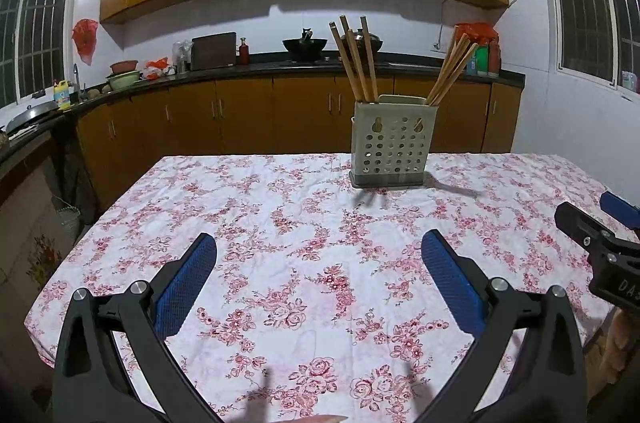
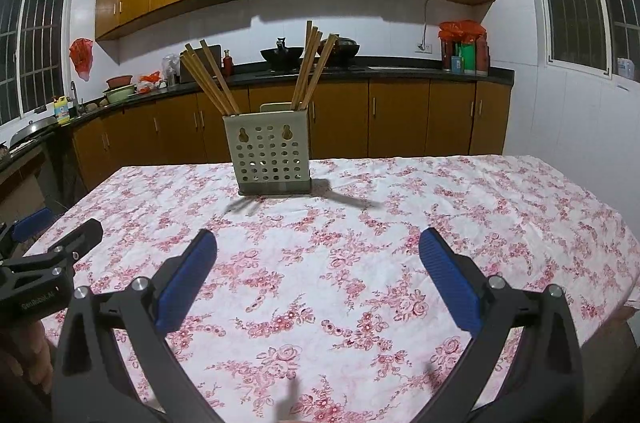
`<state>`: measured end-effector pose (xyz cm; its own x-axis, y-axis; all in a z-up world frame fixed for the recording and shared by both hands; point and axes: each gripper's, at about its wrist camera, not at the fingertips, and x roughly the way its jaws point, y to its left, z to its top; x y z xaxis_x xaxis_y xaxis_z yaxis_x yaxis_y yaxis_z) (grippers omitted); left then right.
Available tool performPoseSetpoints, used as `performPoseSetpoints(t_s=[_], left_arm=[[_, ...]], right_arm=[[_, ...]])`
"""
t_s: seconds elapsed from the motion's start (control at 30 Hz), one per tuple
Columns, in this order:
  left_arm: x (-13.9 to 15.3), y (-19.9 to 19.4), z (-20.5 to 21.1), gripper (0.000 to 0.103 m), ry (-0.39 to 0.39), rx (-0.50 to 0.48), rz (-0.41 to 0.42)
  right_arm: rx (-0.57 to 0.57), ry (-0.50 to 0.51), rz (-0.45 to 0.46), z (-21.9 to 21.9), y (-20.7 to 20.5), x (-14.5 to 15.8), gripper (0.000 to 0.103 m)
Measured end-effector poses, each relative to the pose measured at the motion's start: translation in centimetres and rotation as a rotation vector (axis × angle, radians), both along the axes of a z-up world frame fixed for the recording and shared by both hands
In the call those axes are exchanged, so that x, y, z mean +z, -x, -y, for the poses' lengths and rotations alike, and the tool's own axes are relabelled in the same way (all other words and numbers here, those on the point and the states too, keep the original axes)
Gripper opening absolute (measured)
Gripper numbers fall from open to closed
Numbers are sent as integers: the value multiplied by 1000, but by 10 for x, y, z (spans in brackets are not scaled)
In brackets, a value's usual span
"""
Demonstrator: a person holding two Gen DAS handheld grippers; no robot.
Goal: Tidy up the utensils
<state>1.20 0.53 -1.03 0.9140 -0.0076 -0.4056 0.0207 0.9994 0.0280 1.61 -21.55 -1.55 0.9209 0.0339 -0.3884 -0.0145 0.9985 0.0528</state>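
Observation:
A pale green perforated utensil holder stands on the far middle of the floral tablecloth. Wooden chopsticks stand in it in two bunches, one on the left and one on the right. It also shows in the right wrist view with chopsticks on both sides. My left gripper is open and empty above the near table. My right gripper is open and empty too, and shows at the right edge of the left wrist view.
The table's far edge lies just behind the holder. Beyond are wooden kitchen cabinets, a black counter with a wok and bottles, and a range hood. The left gripper's body shows at the left of the right wrist view.

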Motion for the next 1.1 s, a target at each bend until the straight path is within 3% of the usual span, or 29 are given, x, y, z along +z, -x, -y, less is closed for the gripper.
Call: performPoseSetpoints(t_s=[1.1], left_arm=[[-1,0,4,101,4,-2,-5]], right_arm=[[1,0,-2,0,0,0,99]])
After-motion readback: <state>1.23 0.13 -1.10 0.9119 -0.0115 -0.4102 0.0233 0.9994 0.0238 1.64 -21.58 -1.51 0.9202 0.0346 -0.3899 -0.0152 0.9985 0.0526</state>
